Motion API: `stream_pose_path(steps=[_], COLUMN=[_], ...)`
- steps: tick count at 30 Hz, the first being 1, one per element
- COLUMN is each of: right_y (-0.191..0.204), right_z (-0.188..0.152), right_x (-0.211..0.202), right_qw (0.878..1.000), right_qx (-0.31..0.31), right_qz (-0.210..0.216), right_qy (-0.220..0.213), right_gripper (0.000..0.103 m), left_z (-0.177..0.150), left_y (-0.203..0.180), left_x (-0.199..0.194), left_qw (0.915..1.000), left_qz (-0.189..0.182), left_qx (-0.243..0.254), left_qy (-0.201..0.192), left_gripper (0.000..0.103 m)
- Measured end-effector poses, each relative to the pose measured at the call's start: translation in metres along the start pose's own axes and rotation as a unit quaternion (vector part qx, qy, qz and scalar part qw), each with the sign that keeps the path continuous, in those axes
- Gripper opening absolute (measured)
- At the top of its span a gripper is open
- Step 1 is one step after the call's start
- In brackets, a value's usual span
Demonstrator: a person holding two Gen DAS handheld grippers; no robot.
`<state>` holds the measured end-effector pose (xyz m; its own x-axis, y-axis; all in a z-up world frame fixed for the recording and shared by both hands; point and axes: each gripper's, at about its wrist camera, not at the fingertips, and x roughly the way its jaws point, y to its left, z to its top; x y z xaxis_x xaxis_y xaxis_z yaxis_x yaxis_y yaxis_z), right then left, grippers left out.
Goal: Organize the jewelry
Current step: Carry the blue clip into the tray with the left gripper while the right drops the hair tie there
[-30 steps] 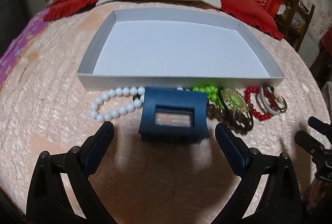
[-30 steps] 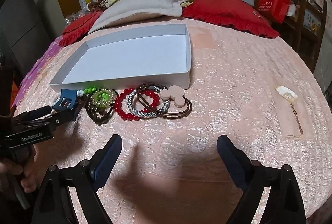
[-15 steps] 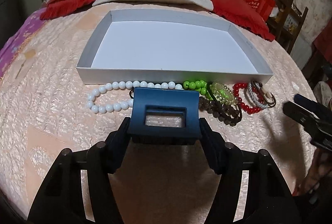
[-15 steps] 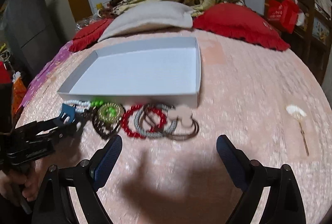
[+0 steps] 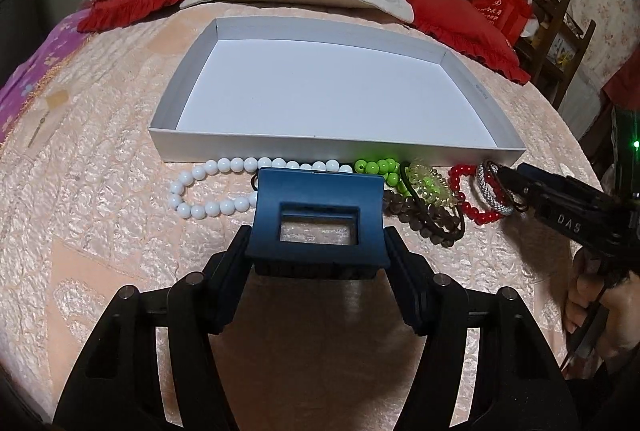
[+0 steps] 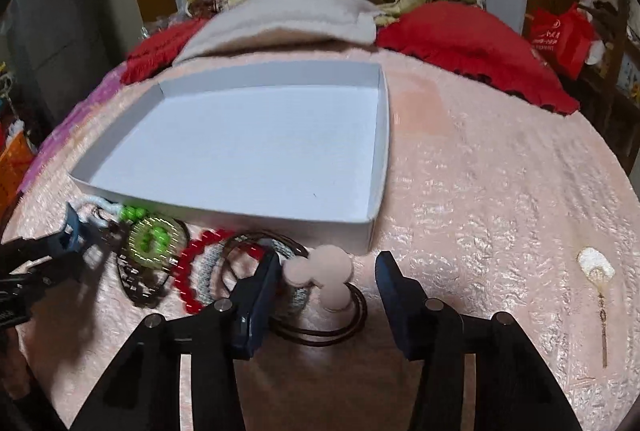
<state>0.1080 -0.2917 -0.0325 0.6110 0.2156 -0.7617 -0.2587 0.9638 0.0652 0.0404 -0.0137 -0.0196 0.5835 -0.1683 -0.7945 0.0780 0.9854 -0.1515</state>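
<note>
- Left wrist view: the left gripper (image 5: 318, 251) pinches a blue hair claw clip (image 5: 318, 217) by its two ends, just before the white tray (image 5: 256, 147); a white bead bracelet (image 5: 224, 187) lies beside it.
- Right wrist view: the right gripper (image 6: 326, 283) is closing, its fingers either side of a pink hair tie charm (image 6: 326, 277) without touching it, by the tray's near corner.

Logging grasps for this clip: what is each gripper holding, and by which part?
Left gripper clamps the blue hair claw clip by its two ends. Right gripper, jaws closing, straddles the pink hair-tie charm without gripping yet.
</note>
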Motion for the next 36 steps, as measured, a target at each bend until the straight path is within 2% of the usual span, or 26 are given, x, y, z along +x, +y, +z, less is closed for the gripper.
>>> stream_pose_path(steps=[5, 8, 15, 23, 30, 36], right_y=[0.001, 0.002, 0.005, 0.016, 0.019, 0.034], right_z=[0.0, 0.0, -0.002, -0.01, -0.019, -0.026], right_x=[0.004, 0.004, -0.003, -0.045, -0.065, -0.078], right_qw=[1.0, 0.999, 1.0, 0.999, 0.997, 0.996], right_qx=[-0.004, -0.004, -0.005, -0.003, 0.057, 0.044], right_qz=[0.02, 0.033, 0.03, 0.021, -0.003, -0.004], right_qy=[0.005, 0.005, -0.006, -0.05, -0.056, -0.072], right_gripper=[0.045, 0.035, 0.034, 0.034, 0.034, 0.034], left_z=[0.001, 0.001, 0.001, 0.0, -0.004, -0.004], left_y=[-0.002, -0.002, 0.001, -0.002, -0.003, -0.003], left_x=[0.004, 0.005, 0.008, 0.005, -0.003, -0.005], left_qw=[1.0, 1.0, 0.9999, 0.9997, 0.9989, 0.9985], left_qz=[0.004, 0.006, 0.011, 0.021, 0.039, 0.046], left_qx=[0.003, 0.004, -0.001, 0.006, 0.014, 0.017], left_qy=[0.003, 0.003, 0.002, -0.008, -0.022, -0.025], left_gripper=[0.063, 0.063, 0.063, 0.063, 0.063, 0.063])
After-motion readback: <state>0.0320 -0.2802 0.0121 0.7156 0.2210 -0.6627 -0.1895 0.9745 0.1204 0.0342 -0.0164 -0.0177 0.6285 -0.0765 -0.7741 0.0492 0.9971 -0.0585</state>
